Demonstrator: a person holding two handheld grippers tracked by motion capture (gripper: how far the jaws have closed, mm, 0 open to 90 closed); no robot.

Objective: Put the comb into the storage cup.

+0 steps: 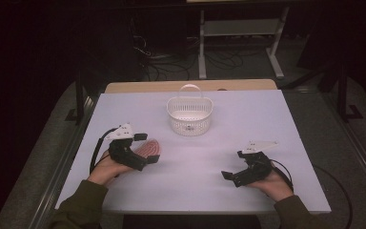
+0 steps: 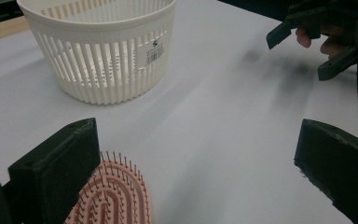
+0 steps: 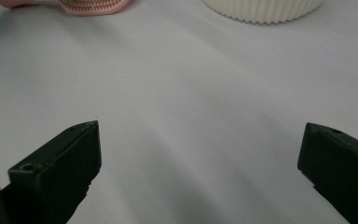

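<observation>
Hovering low over the white table (image 1: 267, 124), the left gripper (image 1: 143, 160) has its jaws spread wide, with nothing between them. A pink hairbrush (image 2: 116, 196) lies bristles up on the table just beside and partly under its left jaw, touching neither jaw as far as can be told. Ahead of this gripper, farther off, stands a white slatted basket (image 2: 107, 51). Well apart to its right, the right gripper (image 1: 236, 176) also has its jaws spread, holding nothing, above bare table

Left tool (image 2: 193, 175), jaws wide, apparently just above pink hairbrush (image 2: 114, 196); white basket (image 2: 102, 51) beyond.
</observation>
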